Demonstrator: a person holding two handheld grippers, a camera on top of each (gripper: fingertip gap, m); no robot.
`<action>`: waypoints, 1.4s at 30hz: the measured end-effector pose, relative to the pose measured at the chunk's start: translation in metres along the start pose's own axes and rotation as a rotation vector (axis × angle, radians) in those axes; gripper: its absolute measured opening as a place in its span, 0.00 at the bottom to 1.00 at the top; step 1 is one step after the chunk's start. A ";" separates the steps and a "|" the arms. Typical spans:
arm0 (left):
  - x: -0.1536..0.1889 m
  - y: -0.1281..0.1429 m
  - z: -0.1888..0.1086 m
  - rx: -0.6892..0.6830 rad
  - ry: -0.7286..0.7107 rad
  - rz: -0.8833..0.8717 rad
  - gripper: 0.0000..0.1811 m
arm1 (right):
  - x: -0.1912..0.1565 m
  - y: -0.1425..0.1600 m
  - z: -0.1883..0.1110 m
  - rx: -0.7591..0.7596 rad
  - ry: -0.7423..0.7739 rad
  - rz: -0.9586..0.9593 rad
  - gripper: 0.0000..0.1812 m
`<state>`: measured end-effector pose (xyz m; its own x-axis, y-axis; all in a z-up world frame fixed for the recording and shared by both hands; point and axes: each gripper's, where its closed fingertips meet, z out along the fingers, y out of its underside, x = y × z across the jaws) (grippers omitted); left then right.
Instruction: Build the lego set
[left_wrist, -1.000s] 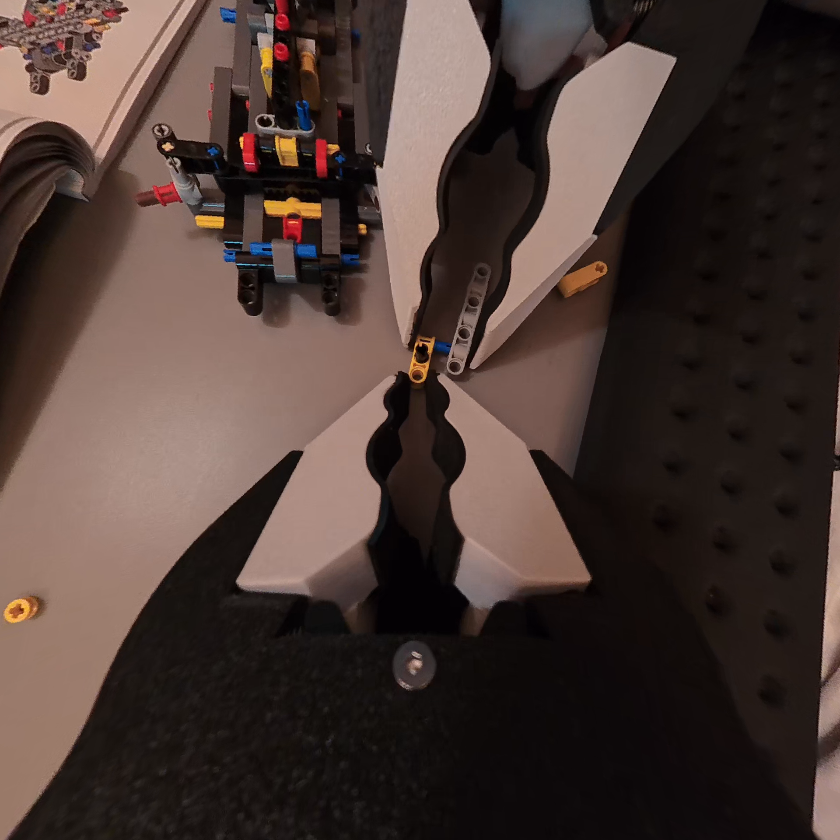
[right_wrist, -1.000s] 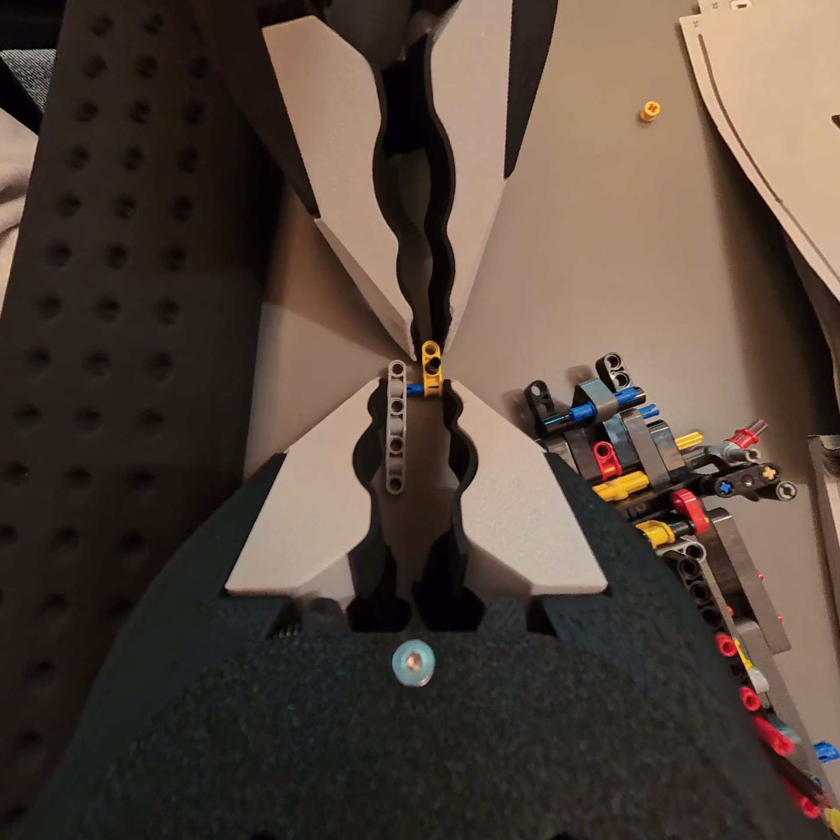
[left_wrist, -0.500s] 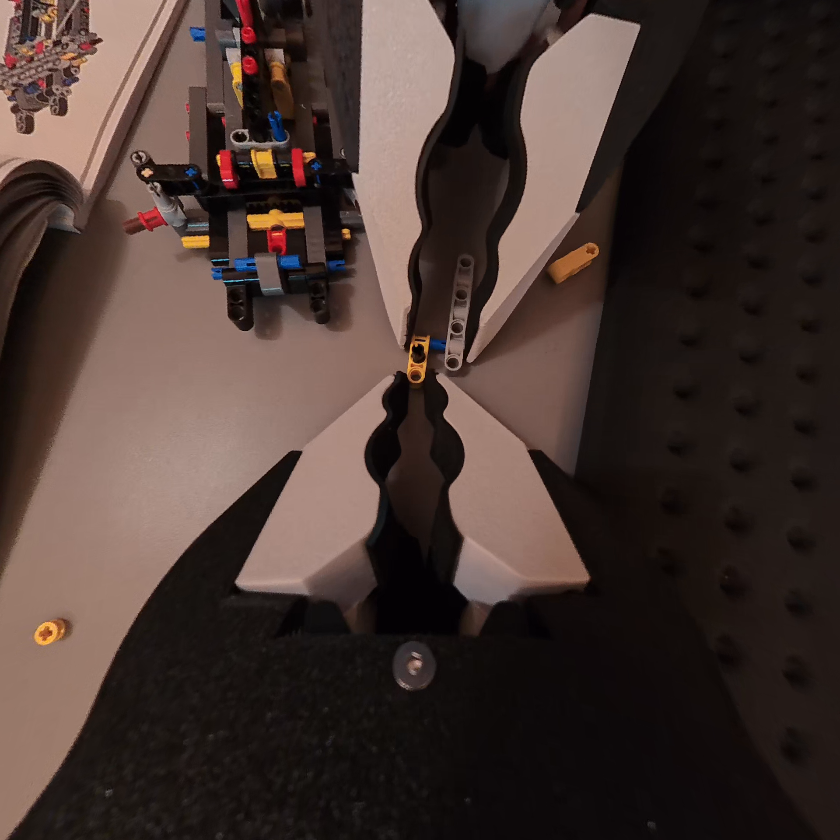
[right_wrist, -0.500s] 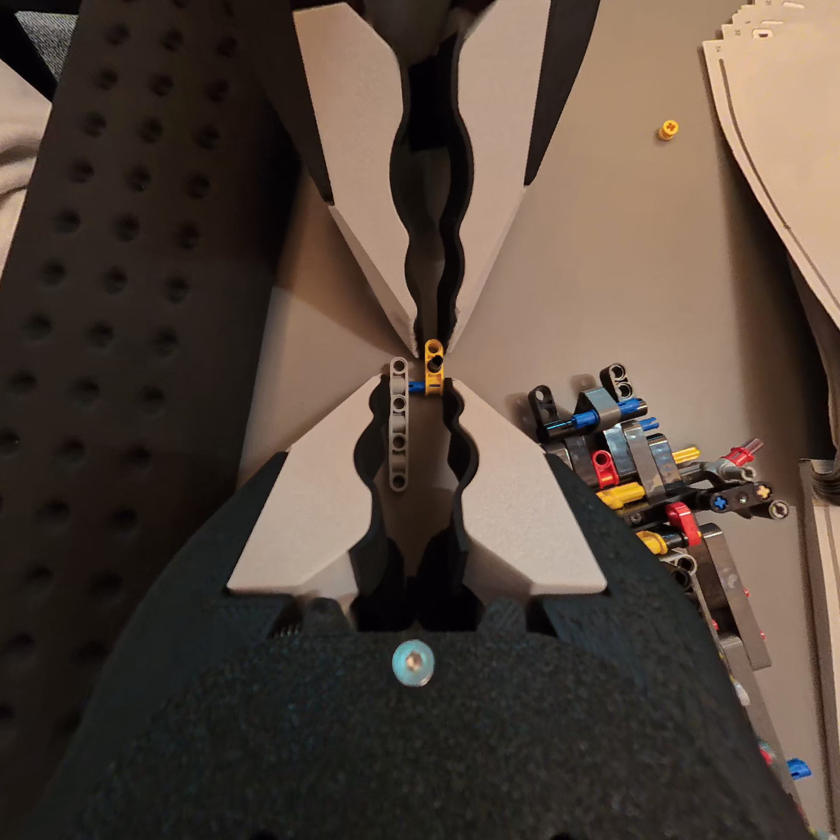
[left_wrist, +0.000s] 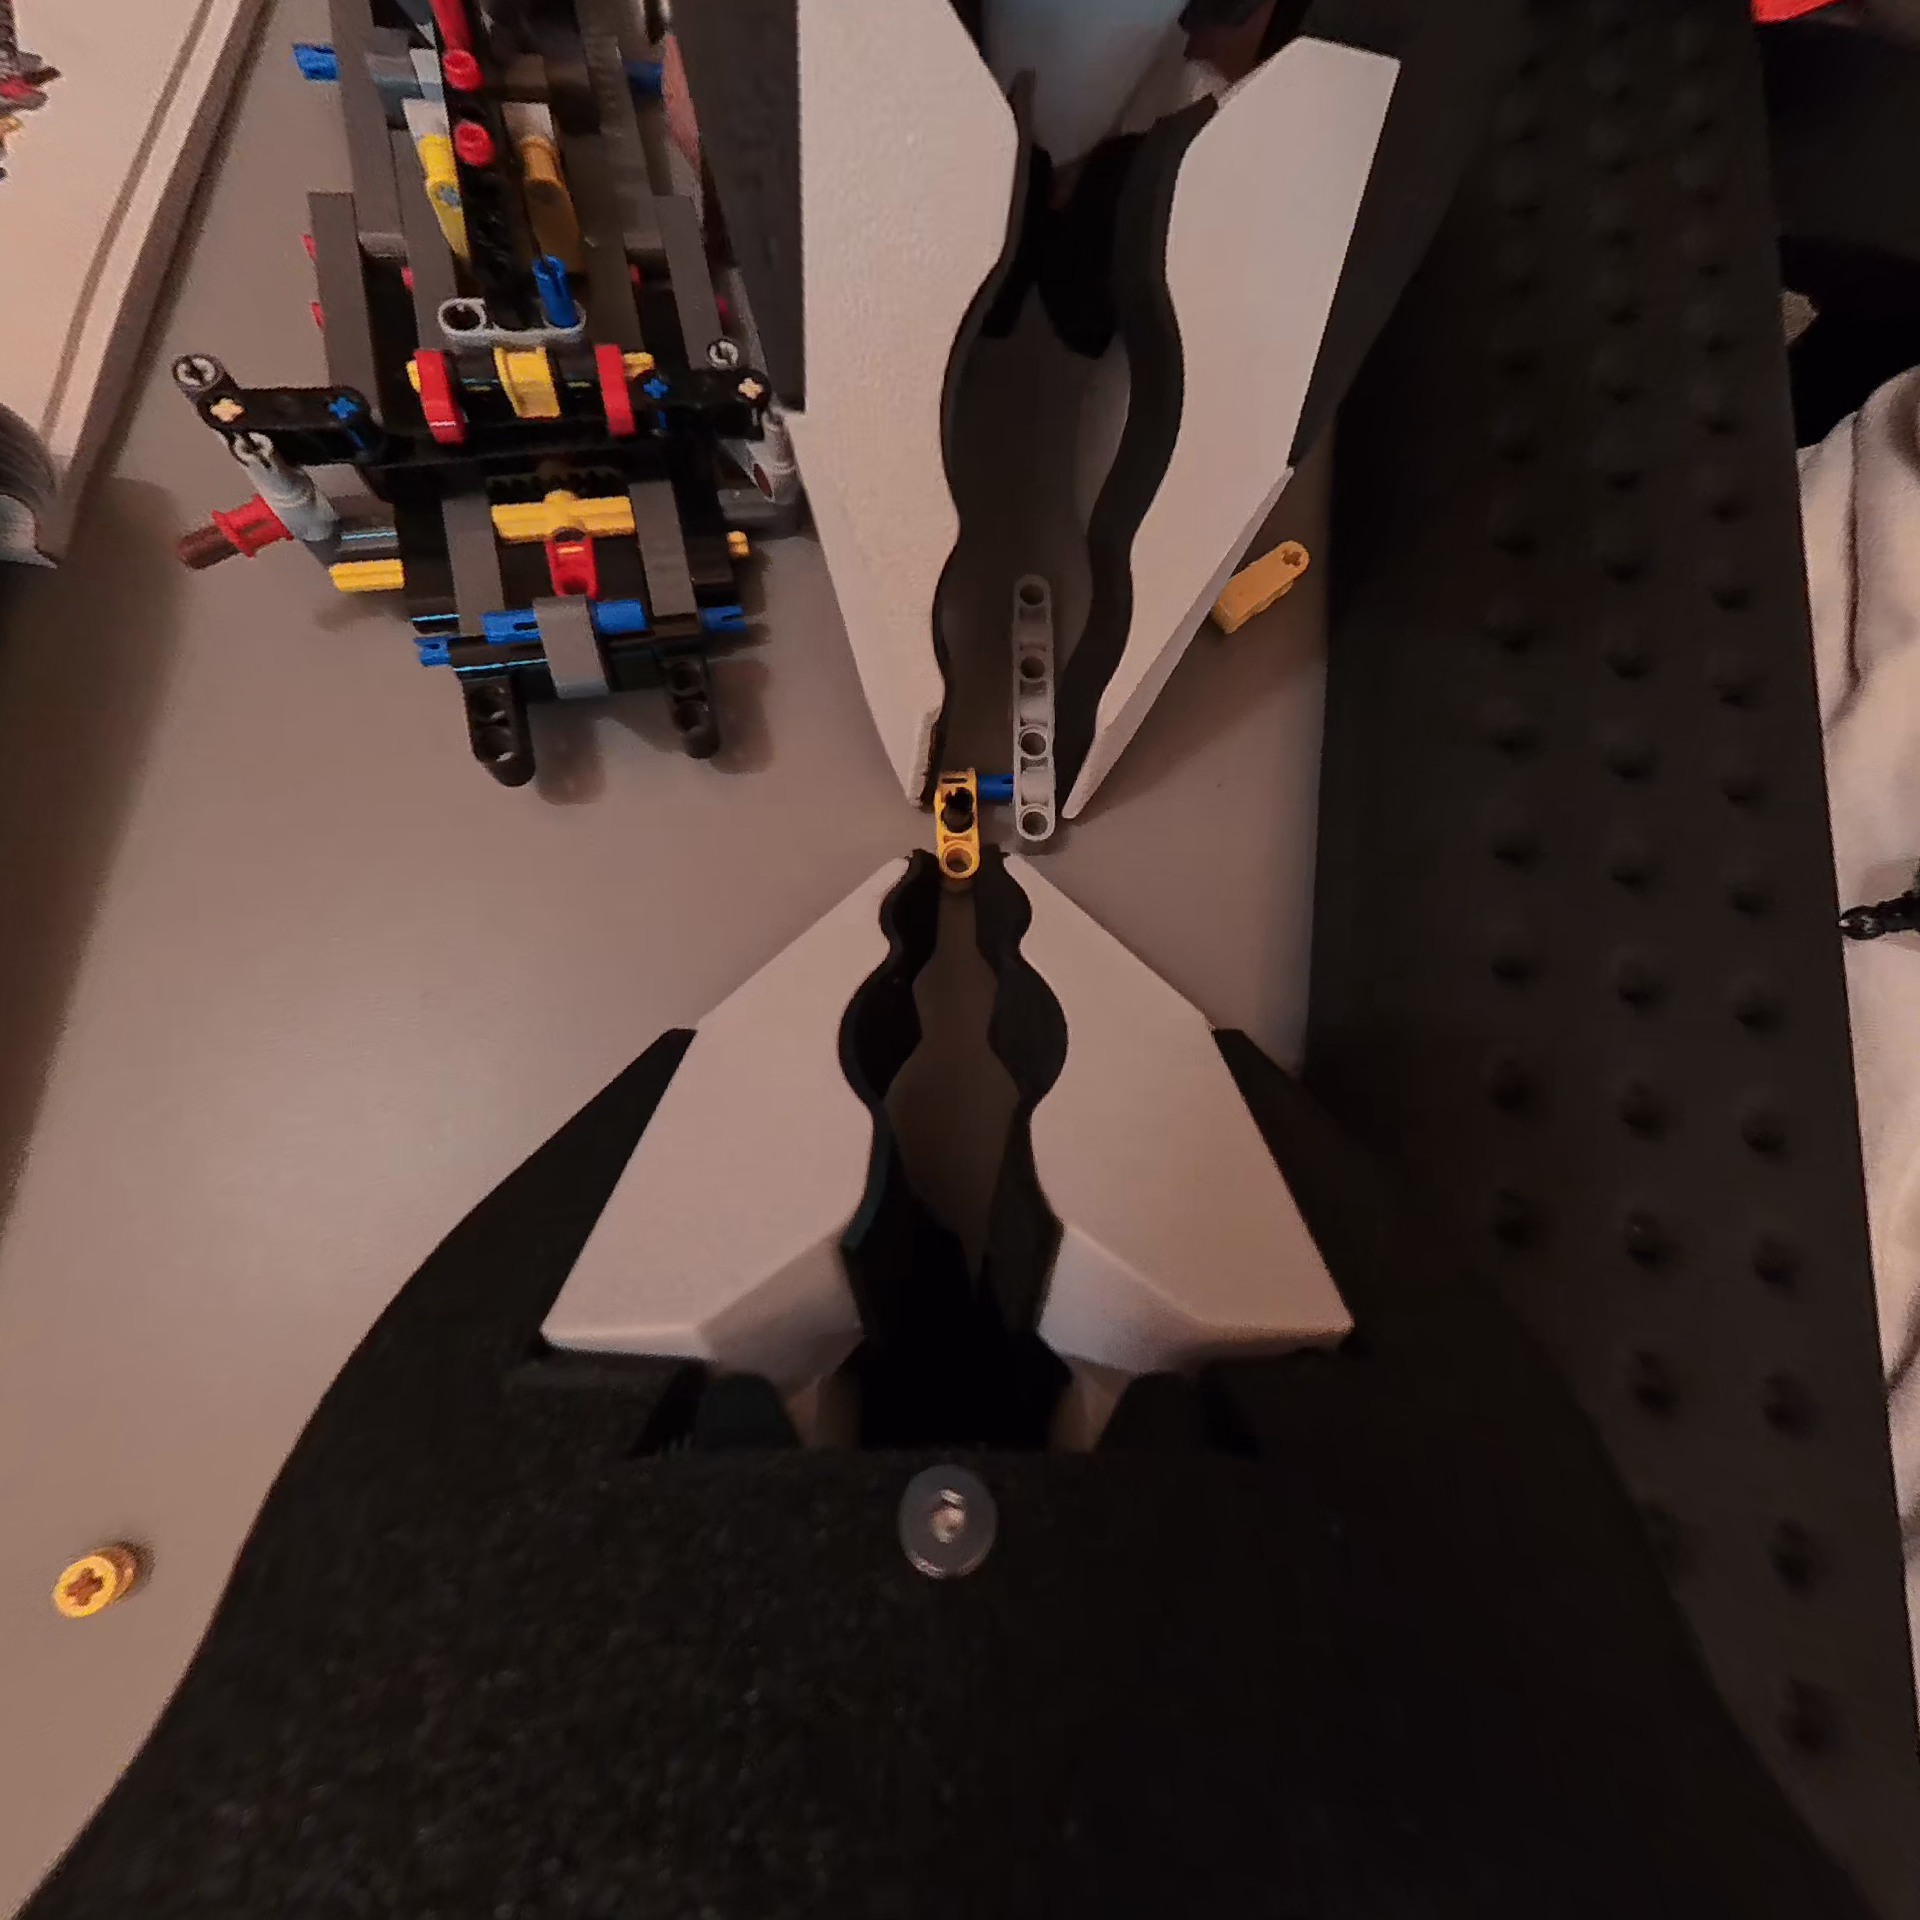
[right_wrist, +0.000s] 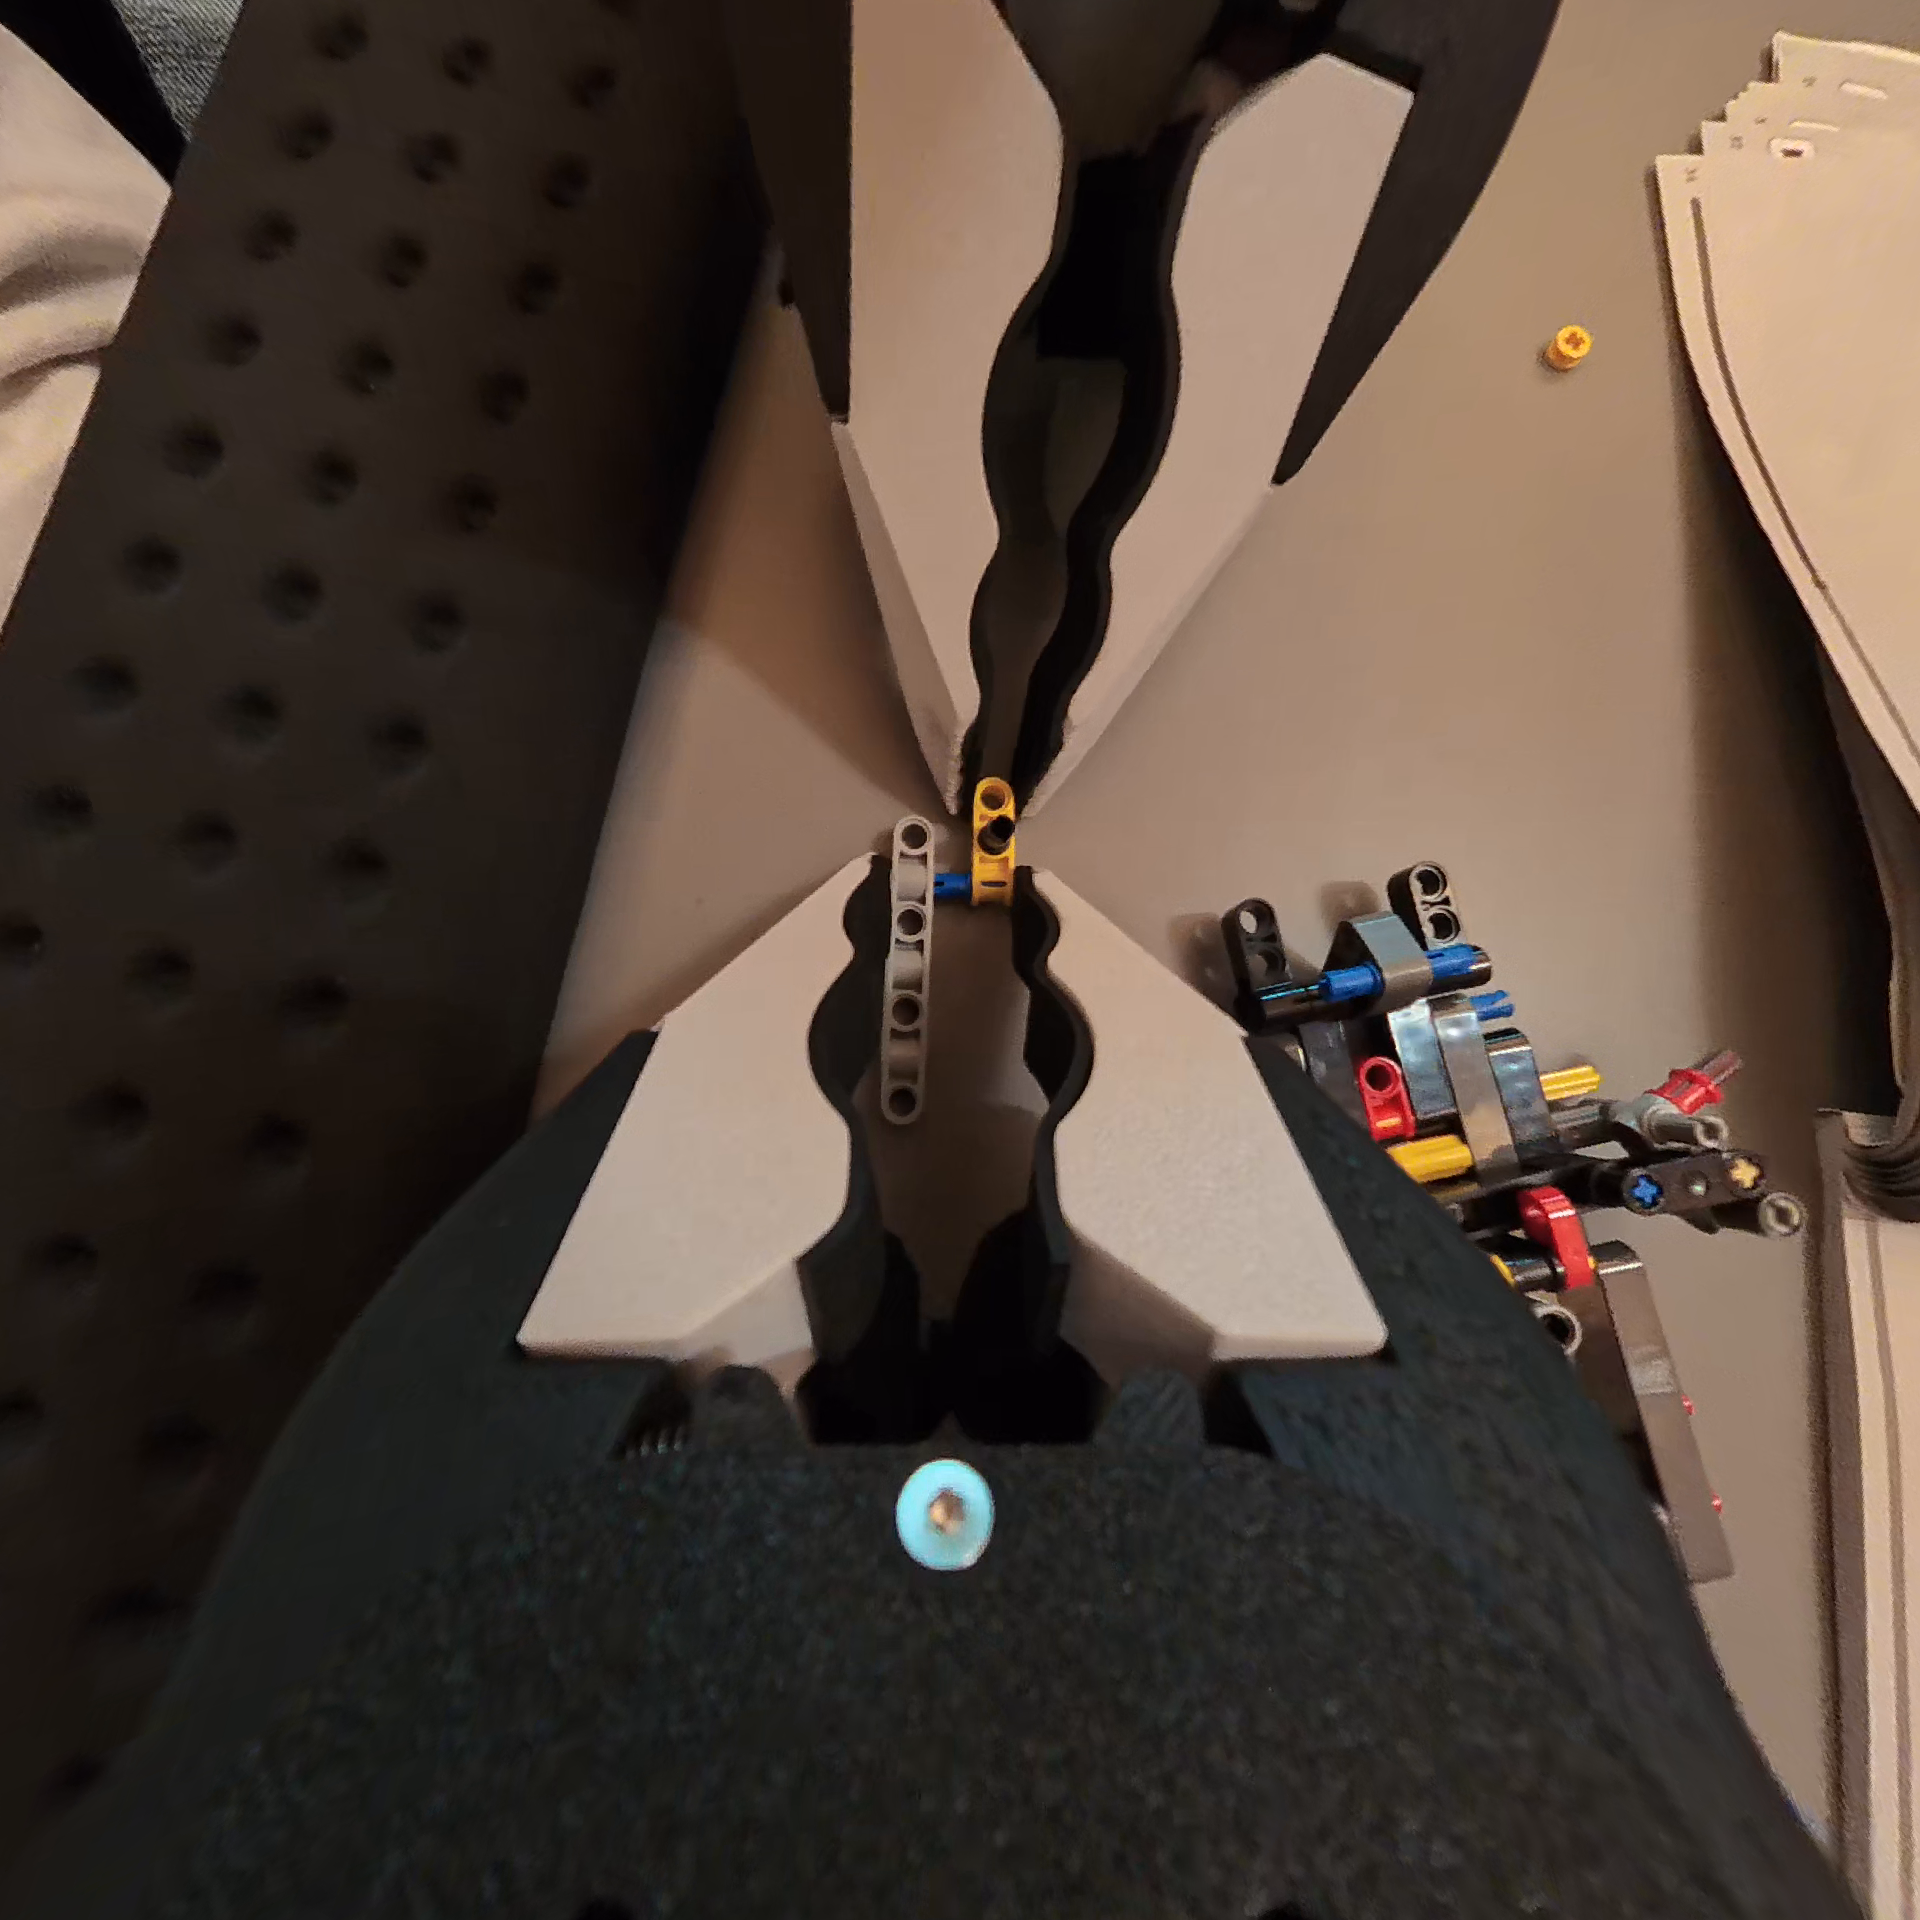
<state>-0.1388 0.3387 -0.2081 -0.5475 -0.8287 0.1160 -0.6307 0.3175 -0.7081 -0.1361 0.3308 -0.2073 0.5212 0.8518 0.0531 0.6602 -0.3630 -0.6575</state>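
Left gripper (left_wrist: 958, 868) clamped on a yellow connector (left_wrist: 957, 823); right gripper (right_wrist: 951, 883) closed around the grey beam (right_wrist: 906, 966) and blue pin (right_wrist: 951, 884) joined to it, tip to tip above the table (left_wrist: 260, 987). Lego model (left_wrist: 520, 436) stands nearby.

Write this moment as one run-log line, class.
left gripper: shut on yellow connector | right gripper: holds grey beam | blue pin: joins both | model: on table
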 end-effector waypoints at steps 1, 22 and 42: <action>0.000 0.000 0.000 0.002 0.006 0.004 0.03 | 0.000 0.000 0.000 0.001 0.000 0.000 0.13; 0.002 0.001 0.000 -0.093 -0.031 0.184 0.03 | -0.001 0.000 0.000 -0.038 -0.034 0.019 0.13; 0.004 0.000 0.000 -0.095 0.056 0.157 0.03 | -0.004 0.001 -0.004 -0.030 -0.040 0.018 0.16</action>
<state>-0.1409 0.3355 -0.2083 -0.6713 -0.7395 0.0497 -0.5828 0.4853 -0.6518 -0.1352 0.3260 -0.2048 0.5113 0.8593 0.0108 0.6671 -0.3890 -0.6354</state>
